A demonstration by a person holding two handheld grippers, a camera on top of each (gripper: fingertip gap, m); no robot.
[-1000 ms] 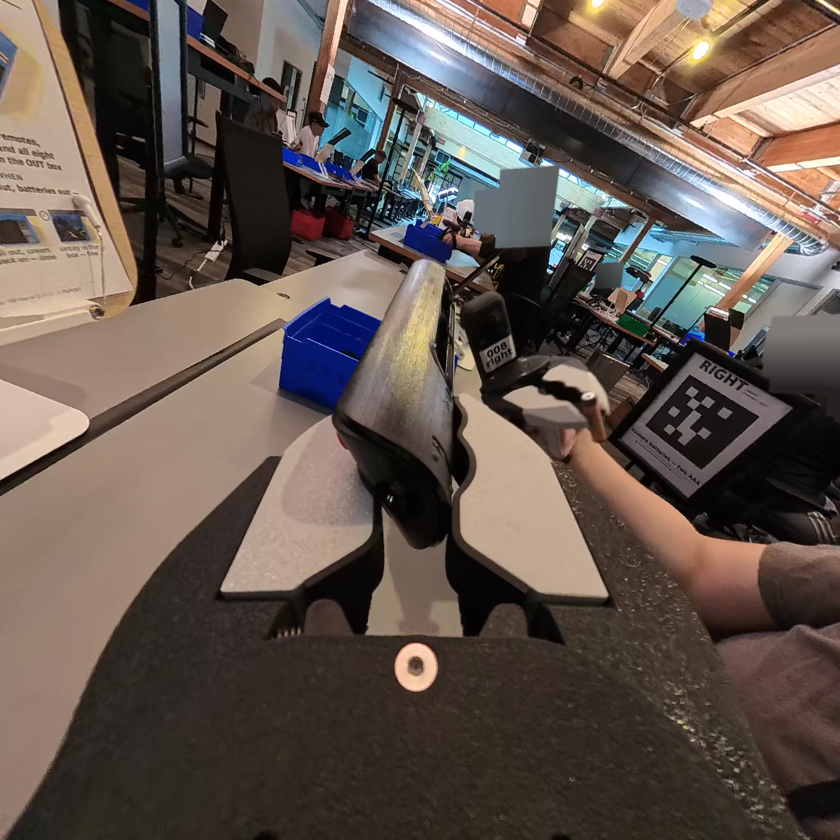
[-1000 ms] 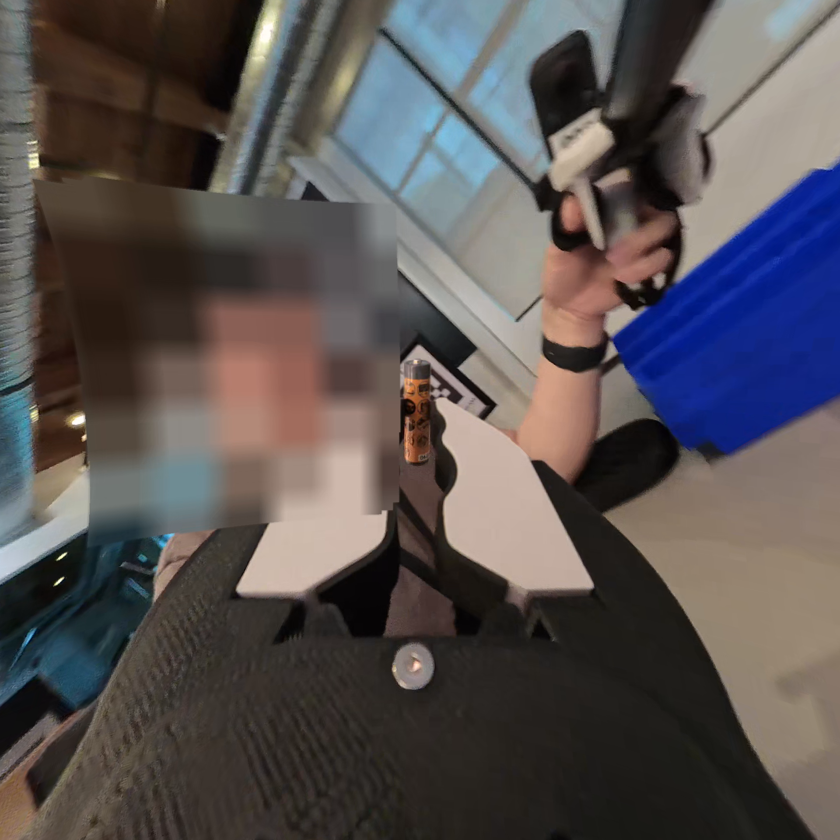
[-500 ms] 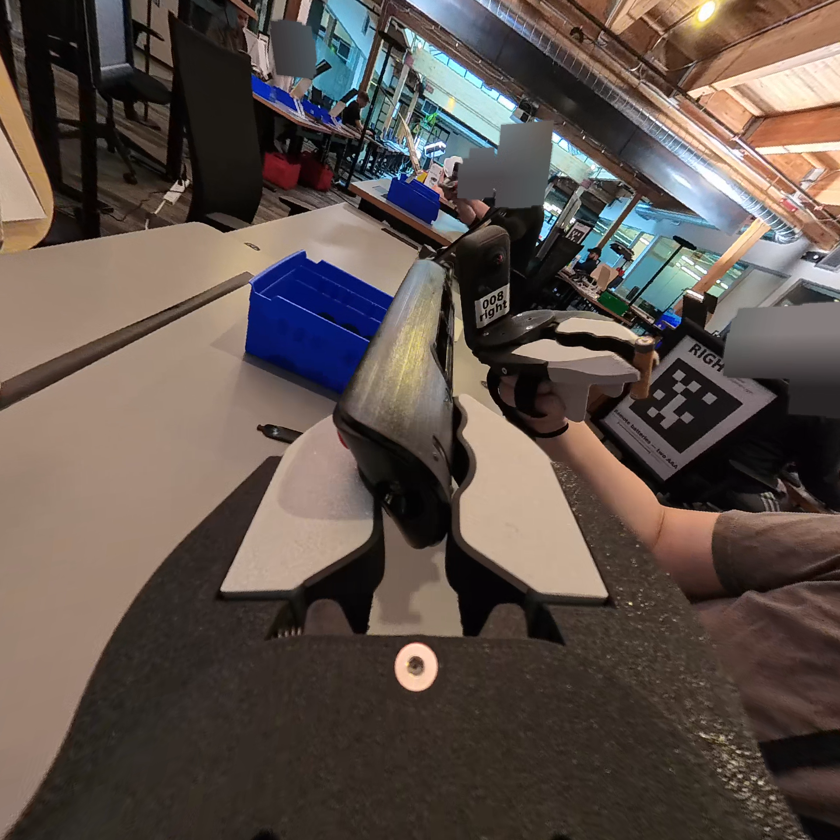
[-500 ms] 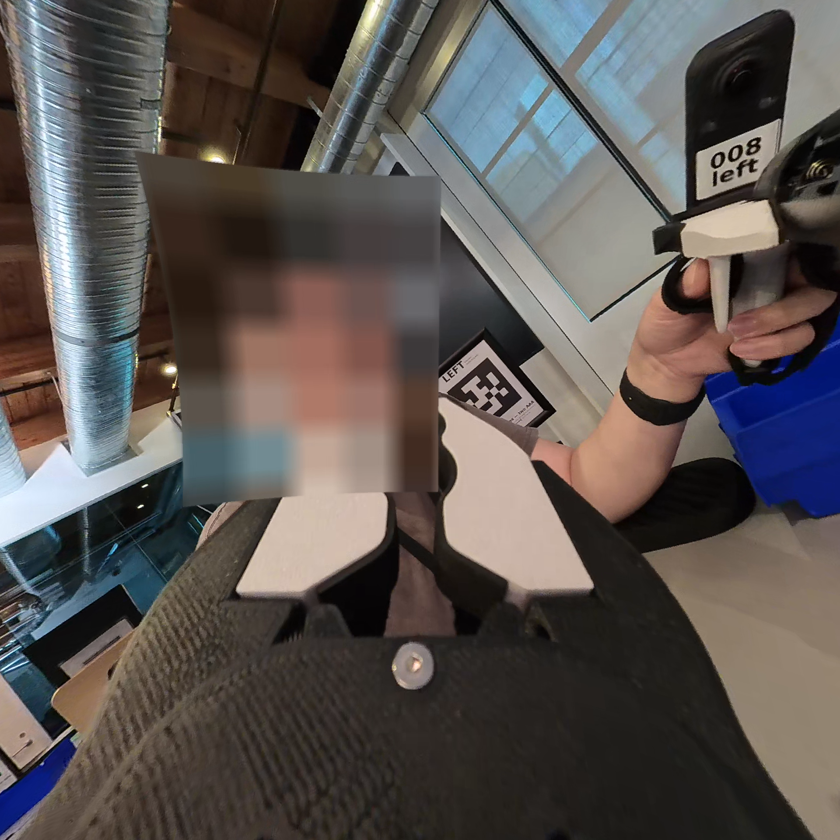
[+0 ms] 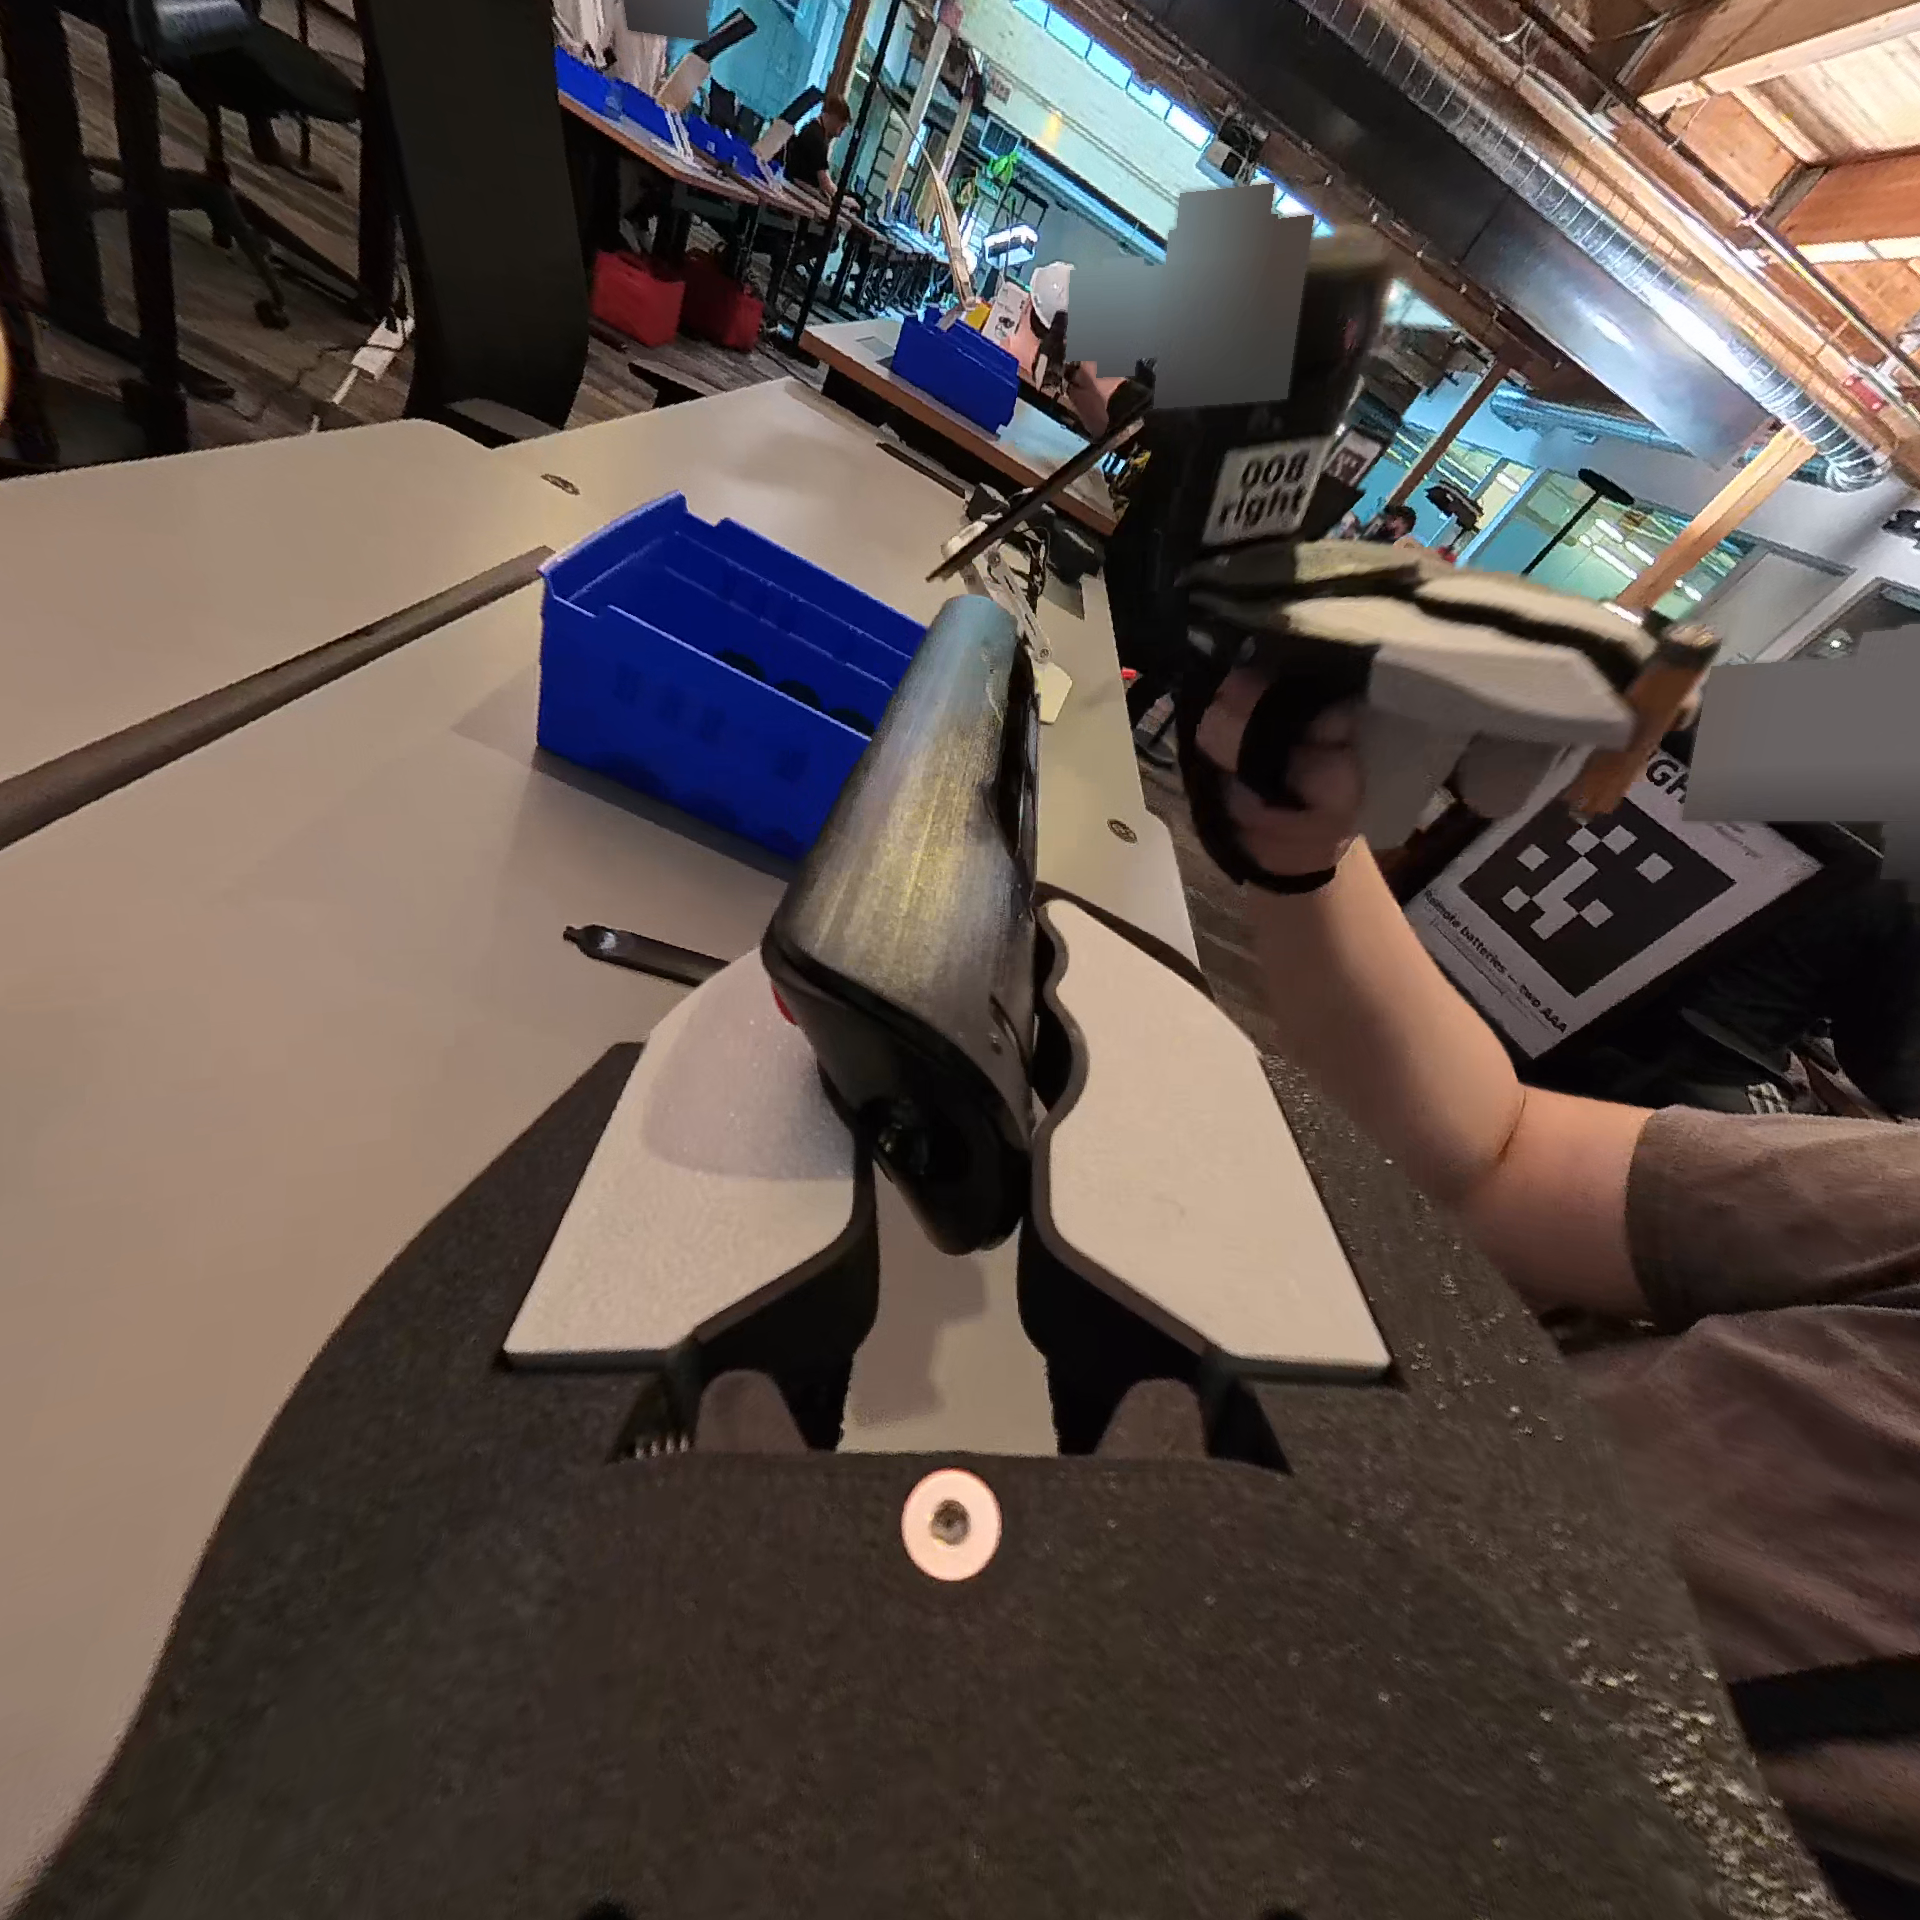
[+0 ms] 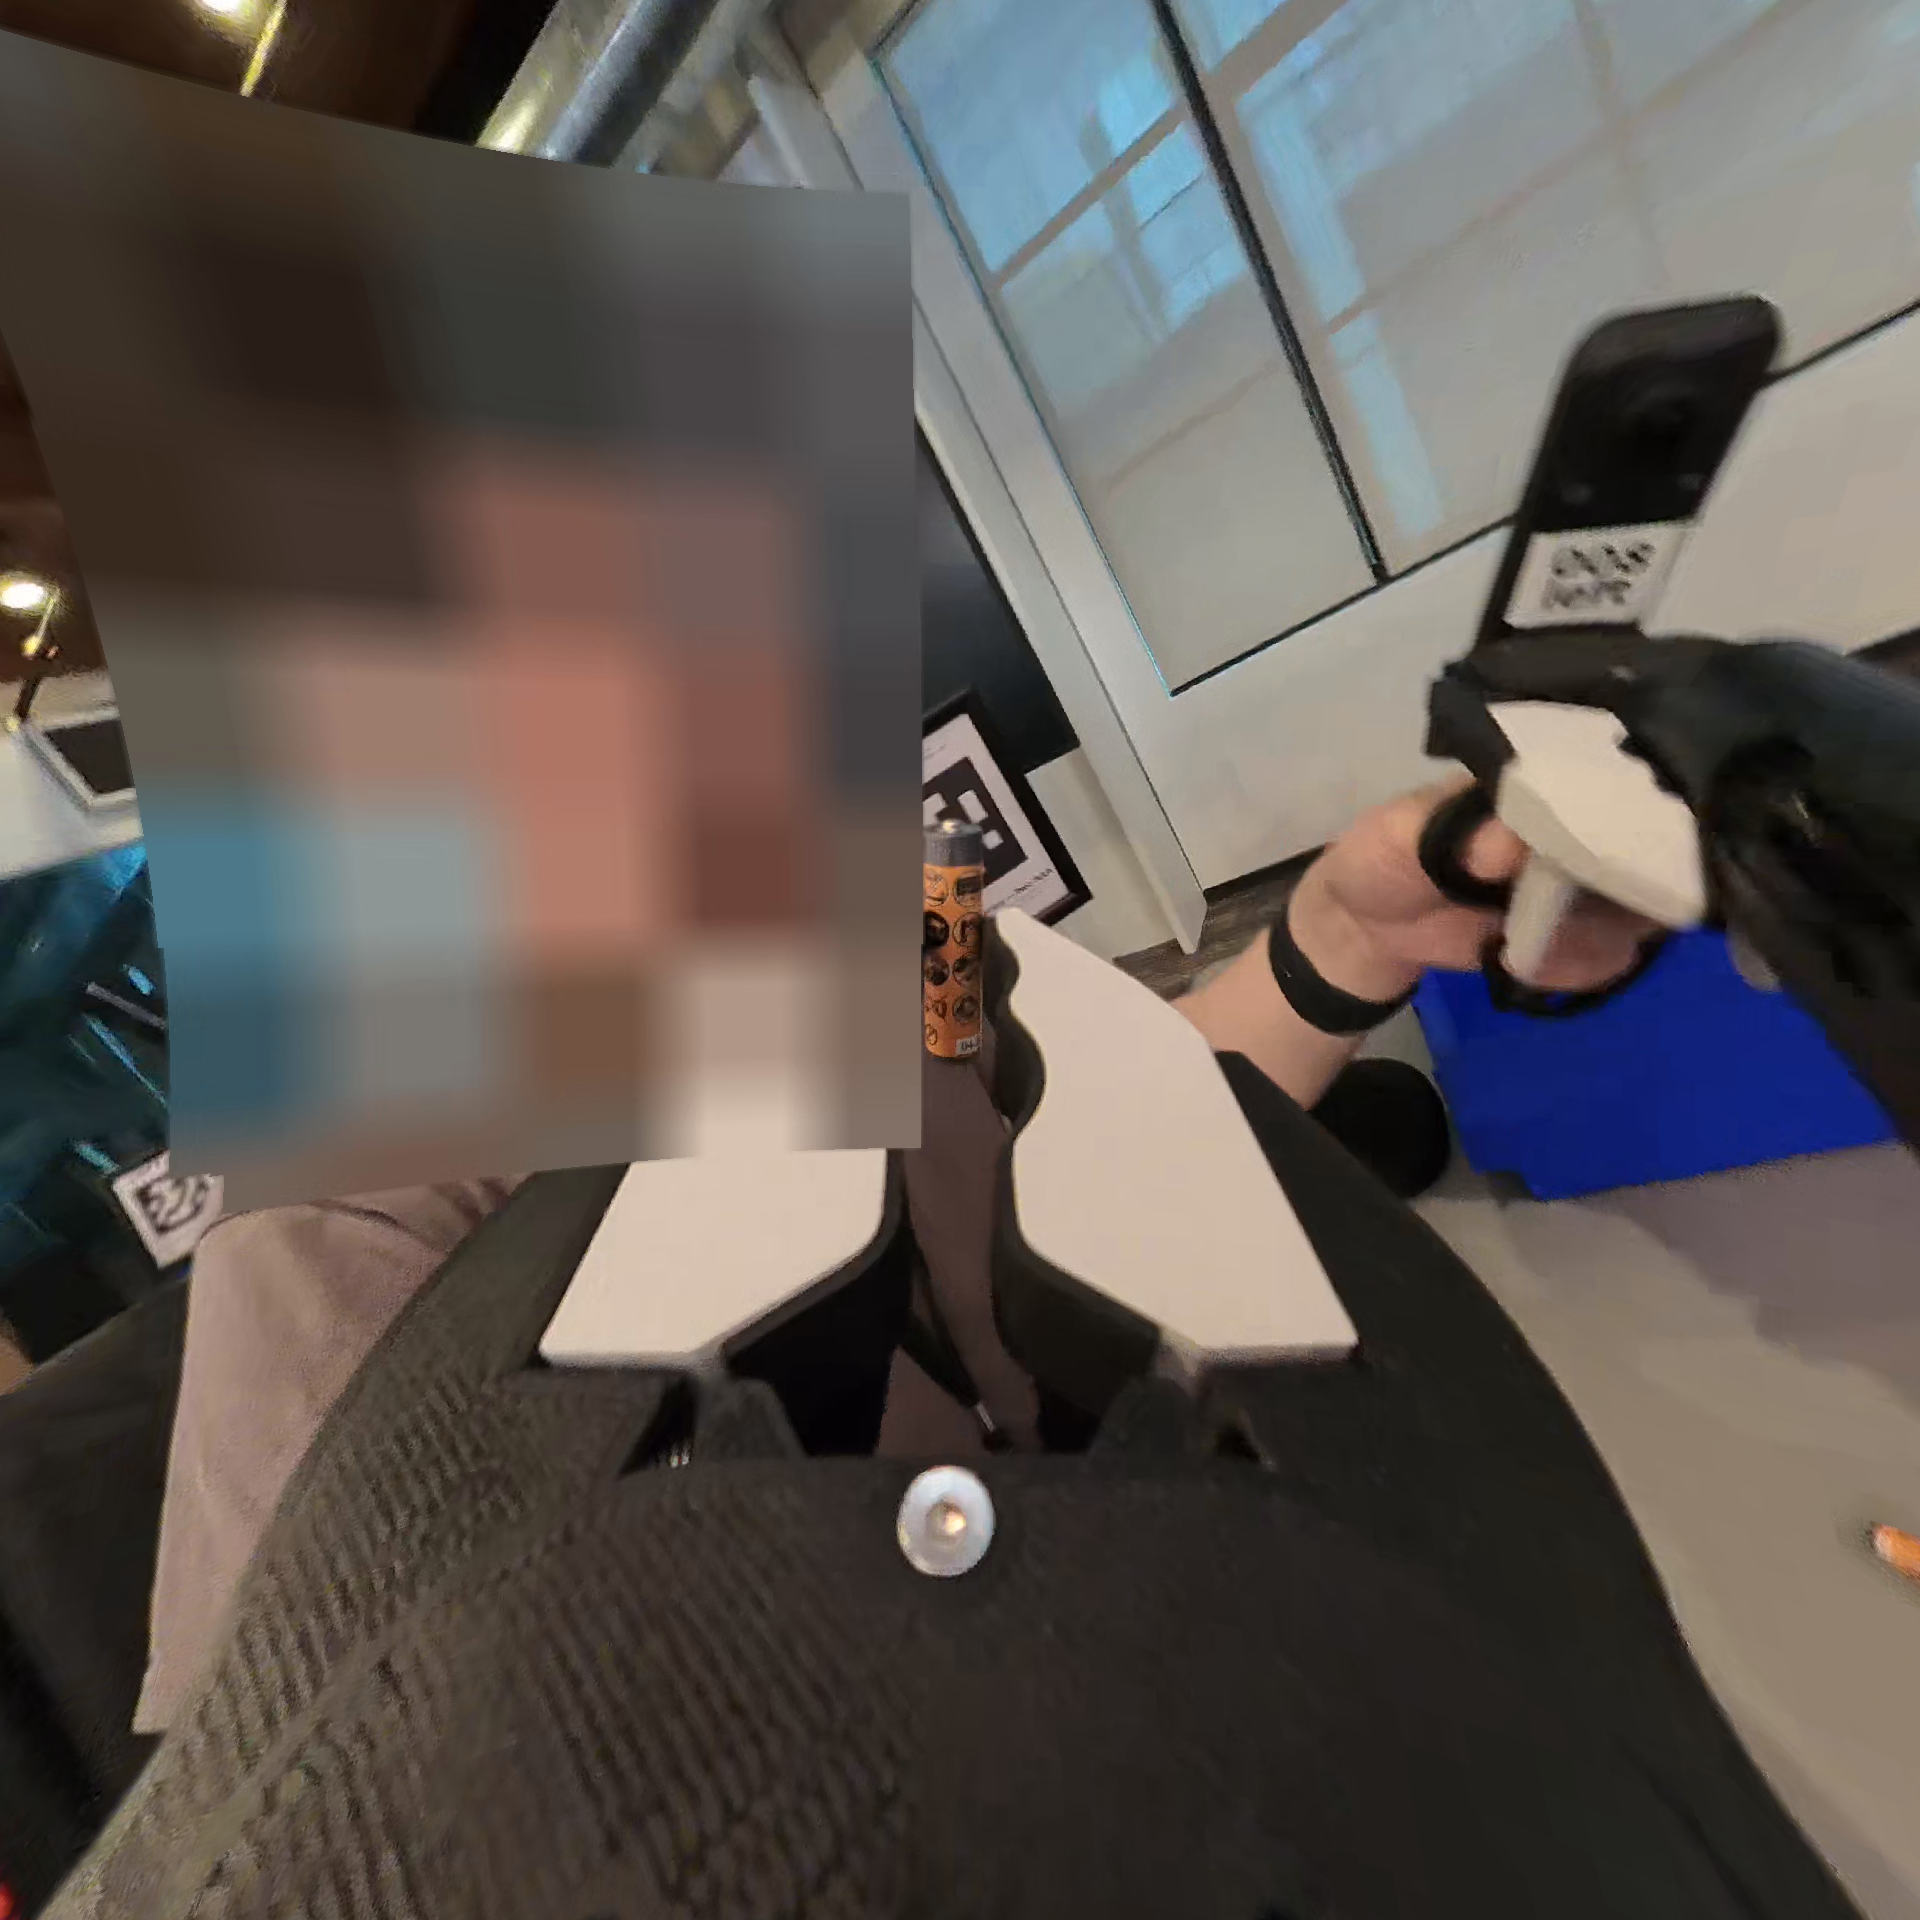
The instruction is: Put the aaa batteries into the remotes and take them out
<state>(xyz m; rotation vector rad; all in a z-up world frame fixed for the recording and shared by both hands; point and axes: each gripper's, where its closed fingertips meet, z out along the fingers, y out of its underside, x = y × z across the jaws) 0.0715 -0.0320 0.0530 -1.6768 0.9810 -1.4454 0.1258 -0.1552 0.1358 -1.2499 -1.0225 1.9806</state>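
My left gripper (image 5: 914, 997) is shut on a black remote (image 5: 914, 873). It holds the remote on edge, above the grey table (image 5: 260, 831), pointing away from me. My right gripper (image 6: 961, 987) is shut on an orange AAA battery (image 6: 951, 945) that stands upright at its fingertips. A blurred patch hides its left finger. In the left wrist view the right gripper (image 5: 1652, 686) is raised to the right of the remote, apart from it, with the battery (image 5: 1642, 738) crosswise at its tips. The left gripper (image 6: 1621, 831) shows at the right of the right wrist view.
A blue bin (image 5: 717, 686) stands on the table beyond the remote and also shows in the right wrist view (image 6: 1621, 1070). A thin black cover piece (image 5: 634, 948) lies on the table left of the remote. Another orange battery (image 6: 1896, 1553) lies on the table. A framed marker sign (image 5: 1590, 914) stands at the right.
My right gripper, battery still in it, has risen and swung right of the remote. The left gripper keeps its hold on the remote and has shifted, bringing the bin and cover piece closer into view.
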